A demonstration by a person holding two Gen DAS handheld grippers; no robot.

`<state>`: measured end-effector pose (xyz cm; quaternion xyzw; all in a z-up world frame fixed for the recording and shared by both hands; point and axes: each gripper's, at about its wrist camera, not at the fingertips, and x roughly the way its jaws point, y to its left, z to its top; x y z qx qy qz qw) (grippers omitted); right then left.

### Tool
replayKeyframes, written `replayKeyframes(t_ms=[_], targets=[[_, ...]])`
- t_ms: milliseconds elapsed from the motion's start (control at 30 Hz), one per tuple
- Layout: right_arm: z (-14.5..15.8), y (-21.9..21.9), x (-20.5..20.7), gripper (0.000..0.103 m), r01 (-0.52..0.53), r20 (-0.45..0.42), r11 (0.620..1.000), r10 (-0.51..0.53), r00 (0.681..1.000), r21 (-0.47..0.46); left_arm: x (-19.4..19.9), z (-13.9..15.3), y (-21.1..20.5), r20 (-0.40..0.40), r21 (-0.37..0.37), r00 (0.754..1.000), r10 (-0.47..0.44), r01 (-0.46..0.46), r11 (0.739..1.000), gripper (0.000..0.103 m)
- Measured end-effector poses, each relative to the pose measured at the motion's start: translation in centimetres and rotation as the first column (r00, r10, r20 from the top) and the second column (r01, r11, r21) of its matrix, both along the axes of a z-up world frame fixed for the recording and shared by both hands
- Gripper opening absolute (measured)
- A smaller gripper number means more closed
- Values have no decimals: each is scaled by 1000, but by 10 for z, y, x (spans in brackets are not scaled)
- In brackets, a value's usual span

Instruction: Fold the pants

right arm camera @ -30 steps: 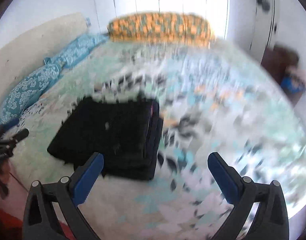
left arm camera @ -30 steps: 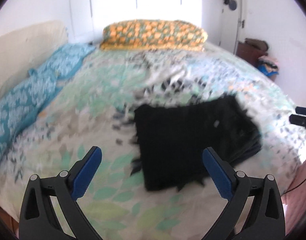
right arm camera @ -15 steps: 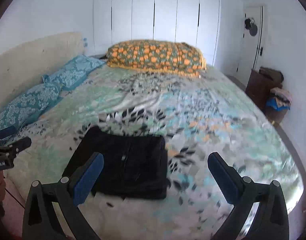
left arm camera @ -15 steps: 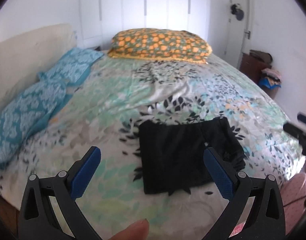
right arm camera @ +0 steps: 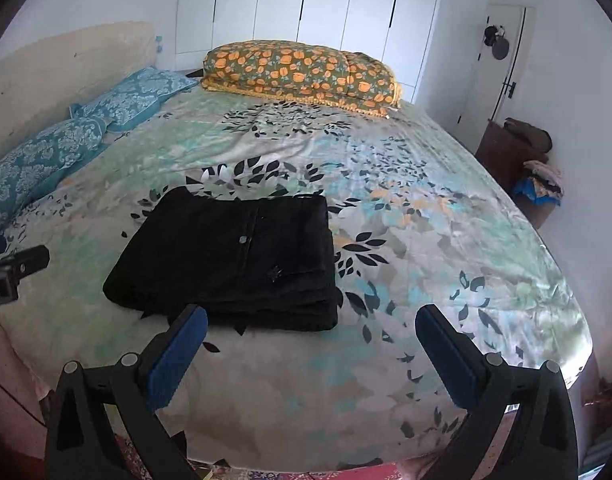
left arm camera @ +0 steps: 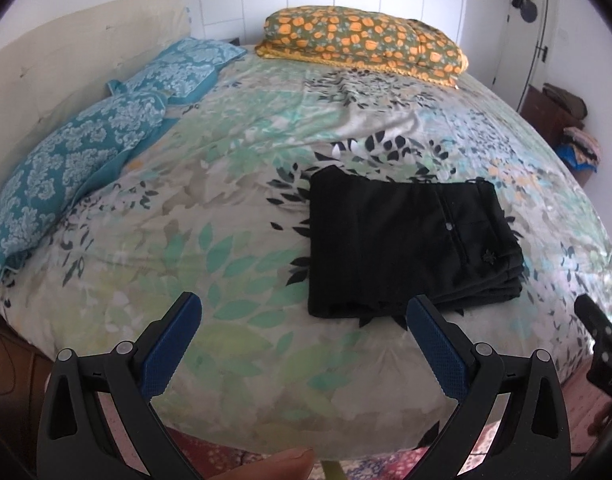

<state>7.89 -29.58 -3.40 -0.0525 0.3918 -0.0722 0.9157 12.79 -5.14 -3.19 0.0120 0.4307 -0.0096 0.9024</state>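
The black pants [left arm camera: 406, 240] lie folded into a compact stacked rectangle on the floral bedspread [left arm camera: 234, 200], near the bed's front edge; they also show in the right wrist view [right arm camera: 234, 256]. My left gripper [left arm camera: 304, 316] is open and empty, held back from the bed, with the pants ahead and to its right. My right gripper [right arm camera: 312, 326] is open and empty, with the pants ahead and to its left. Neither gripper touches the pants.
Two teal patterned pillows [left arm camera: 82, 168] lie along the cream headboard at the left. An orange floral folded blanket [left arm camera: 362, 46] sits at the far side. A dark cabinet with clothes [right arm camera: 518, 152] stands by the right wall. White wardrobe doors [right arm camera: 306, 20] are behind.
Both grippers have pulled back and up from the bed, so the folded pants look smaller and farther away. The views have steadied from blurred to sharp. The pants have not moved.
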Motion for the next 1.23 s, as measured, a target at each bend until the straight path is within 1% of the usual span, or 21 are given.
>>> replayKeyframes(t_ms=[133,267,400,533,933,1067,1167,1233], targets=[[-2,4,0,103,-19,-17,1000,19,1000,14,-4,-1,-7,-10,8,1000,-26,26,1000,102],[-3,10,-3,103,-33,-23,999,33,999,-3,-8,-3,-14,-13,17,998,-56,56,998,102],[-2,12,-5,103,-35,-18,999,35,999,-22,-10,-5,-19,-27,6,997,-73,73,997,102],[-4,11,-5,103,-40,-36,999,40,999,-15,-11,-7,-22,-40,-18,994,-100,99,995,102],[-10,11,-6,103,-40,-60,999,40,997,-5,-11,-12,-27,-60,-20,992,-115,114,993,102],[-12,12,-6,103,-41,-67,999,41,997,-2,-12,-12,-28,-57,-17,991,-123,122,992,102],[-12,12,-6,103,-41,-67,999,40,997,-2,-14,-11,-28,-49,-33,990,-131,129,991,102],[-12,12,-6,103,-39,-67,999,39,997,-1,-15,-10,-30,-43,-22,990,-132,131,991,102]])
